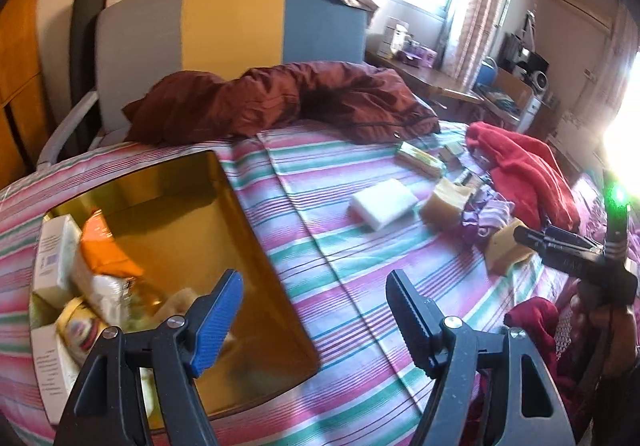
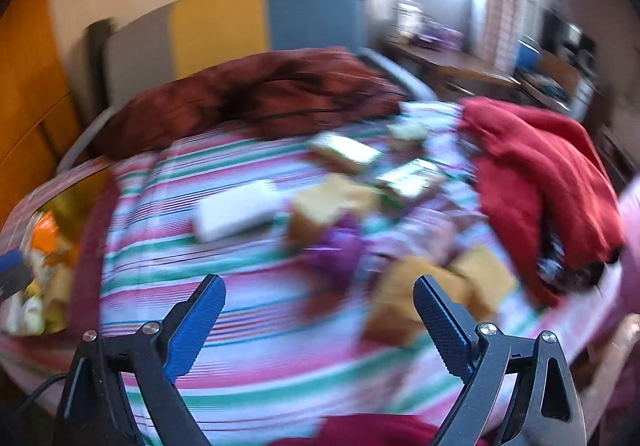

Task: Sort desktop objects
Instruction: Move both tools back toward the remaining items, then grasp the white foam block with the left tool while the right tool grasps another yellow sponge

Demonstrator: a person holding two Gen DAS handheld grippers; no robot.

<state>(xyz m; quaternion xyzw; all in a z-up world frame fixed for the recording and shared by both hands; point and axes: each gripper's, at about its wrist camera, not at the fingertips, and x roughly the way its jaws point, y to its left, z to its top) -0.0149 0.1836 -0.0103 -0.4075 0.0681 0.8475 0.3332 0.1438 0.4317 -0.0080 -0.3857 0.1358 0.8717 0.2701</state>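
My left gripper is open and empty, hovering over the right edge of a gold tray that holds boxes and packets at its left end. On the striped sheet to the right lie a white block, a tan sponge, a second tan sponge and a green-yellow pack. My right gripper is open and empty above the sheet; its view is blurred. It shows the white block and tan sponges ahead. The right gripper also shows in the left wrist view.
A dark red quilt lies across the back of the bed. A red garment is heaped at the right, with purple cloth beside the sponges. A headboard stands behind, and a desk at the back right.
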